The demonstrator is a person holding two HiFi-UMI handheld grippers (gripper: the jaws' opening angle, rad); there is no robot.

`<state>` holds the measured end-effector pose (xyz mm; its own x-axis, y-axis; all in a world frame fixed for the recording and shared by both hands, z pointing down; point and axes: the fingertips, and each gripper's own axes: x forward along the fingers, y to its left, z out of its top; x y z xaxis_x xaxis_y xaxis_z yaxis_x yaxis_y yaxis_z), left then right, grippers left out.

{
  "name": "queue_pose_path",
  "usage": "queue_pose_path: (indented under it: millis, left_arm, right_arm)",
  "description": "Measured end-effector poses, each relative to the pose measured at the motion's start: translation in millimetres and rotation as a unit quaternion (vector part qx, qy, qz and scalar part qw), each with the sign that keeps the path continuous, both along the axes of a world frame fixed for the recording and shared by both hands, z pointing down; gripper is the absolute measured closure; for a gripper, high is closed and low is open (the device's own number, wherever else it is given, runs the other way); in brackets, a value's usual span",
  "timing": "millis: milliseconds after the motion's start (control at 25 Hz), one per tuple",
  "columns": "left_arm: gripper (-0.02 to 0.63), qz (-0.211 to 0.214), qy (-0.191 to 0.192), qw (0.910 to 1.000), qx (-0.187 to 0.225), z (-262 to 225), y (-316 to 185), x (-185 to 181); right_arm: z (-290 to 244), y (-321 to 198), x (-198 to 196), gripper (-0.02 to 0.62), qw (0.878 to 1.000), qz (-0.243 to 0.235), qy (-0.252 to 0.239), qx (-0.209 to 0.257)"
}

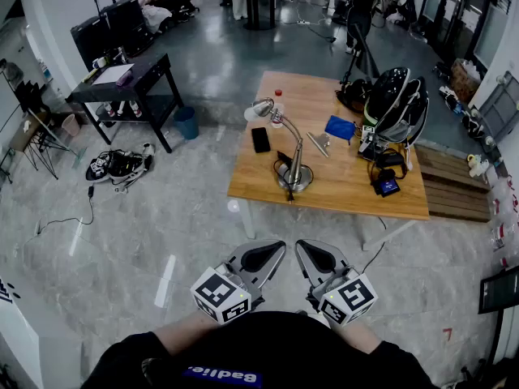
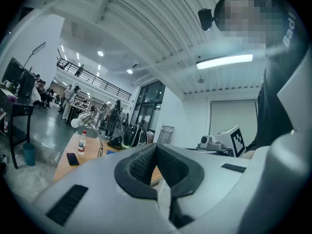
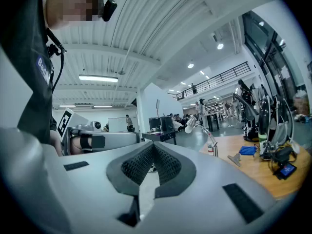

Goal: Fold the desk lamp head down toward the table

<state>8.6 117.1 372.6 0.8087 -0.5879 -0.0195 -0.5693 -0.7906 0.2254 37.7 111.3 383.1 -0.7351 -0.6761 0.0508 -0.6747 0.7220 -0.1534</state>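
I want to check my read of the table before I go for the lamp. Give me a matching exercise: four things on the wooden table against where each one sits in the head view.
Things:
1. silver gooseneck desk lamp
2. flat black phone
3. crumpled blue cloth
4. clear bottle with red cap

Places on the light wooden table:
A. upright at the far edge, beside the lamp's head
B. base near the near edge, head raised
C. right of the lamp's arm
D. lying flat, left of the lamp's arm

Pairs: 1-B, 2-D, 3-C, 4-A.

The silver lamp (image 1: 296,168) is standing upright on its round base near the front edge of the table (image 1: 357,191). Its curved neck is arching up and left, holding the head raised.
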Motion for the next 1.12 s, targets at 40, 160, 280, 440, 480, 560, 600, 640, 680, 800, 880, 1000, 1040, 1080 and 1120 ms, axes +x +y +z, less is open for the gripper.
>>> queue_pose_path:
  millis: [40, 160, 280, 440, 480, 560, 600, 640, 680, 800, 880, 1000, 1040, 1080, 1120]
  left_arm:
    - [0.607, 0.002, 0.000, 1.0000, -0.001, 0.0, 0.7, 0.8]
    - [0.607, 0.006, -0.001, 1.0000, -0.003, -0.1, 2.3, 4.4]
    - [0.607, 0.007, -0.004, 1.0000, -0.004, 1.5, 1.7, 10.3]
    - [0.607, 0.004, -0.010, 0.9999, -0.003, 2.6, 0.0, 18.4]
    - [0.607, 0.002, -0.012, 0.9999, -0.002, 1.6, -0.7, 20.4]
    - [0.607, -0.003, -0.016, 0.9999, 0.000, -0.5, -2.5, 24.9]
    - [0.607, -0.006, -0.019, 0.9998, 0.002, -1.1, -3.2, 27.4]
    - [0.607, -0.008, -0.021, 0.9997, 0.004, -1.3, -3.8, 30.3]
    - [0.607, -0.010, -0.024, 0.9996, 0.006, -1.4, -4.3, 33.5]
    - [0.607, -0.014, -0.031, 0.9994, 0.011, -1.1, -5.0, 44.6]
    - [0.607, -0.014, -0.037, 0.9991, 0.014, 0.1, -4.2, 53.1]
    - [0.606, -0.020, -0.043, 0.9987, 0.018, 3.6, -2.7, 62.4]
    - [0.606, -0.022, -0.044, 0.9986, 0.018, 5.2, -3.5, 64.2]
    - [0.606, -0.025, -0.045, 0.9986, 0.016, 7.4, -5.2, 65.1]
    - [0.606, -0.027, -0.046, 0.9985, 0.013, 9.8, -8.3, 65.0]
  right_arm:
    - [0.2, 0.4, 0.5, 0.598, 1.000, 0.000, 0.001, -0.001]
    - [-0.1, 0.9, 3.5, 0.598, 1.000, 0.002, 0.004, -0.002]
    - [1.0, -0.6, 8.7, 0.598, 1.000, 0.003, 0.007, -0.001]
    - [2.2, -1.8, 15.1, 0.598, 1.000, 0.000, 0.014, 0.004]
    - [0.9, -2.1, 16.9, 0.598, 1.000, -0.002, 0.016, 0.006]
    - [-1.2, -2.9, 20.4, 0.598, 1.000, -0.009, 0.016, 0.006]
    - [-1.4, -3.5, 22.5, 0.598, 1.000, -0.012, 0.015, 0.005]
    - [-0.9, -3.9, 25.0, 0.598, 1.000, -0.015, 0.014, 0.004]
    - [0.0, -4.3, 28.0, 0.598, 1.000, -0.018, 0.011, 0.004]
    - [1.0, -5.5, 37.8, 0.598, 1.000, -0.028, 0.006, 0.006]
    - [3.0, -5.8, 44.4, 0.598, 0.999, -0.037, 0.005, 0.006]
    - [12.5, -4.4, 52.9, 0.598, 0.999, -0.049, 0.004, -0.001]
    - [16.1, -5.0, 56.1, 0.598, 0.999, -0.050, 0.002, -0.004]
    - [19.4, -6.8, 59.1, 0.598, 0.999, -0.049, 0.001, -0.008]
    - [22.0, -9.8, 61.7, 0.598, 0.999, -0.047, 0.000, -0.012]
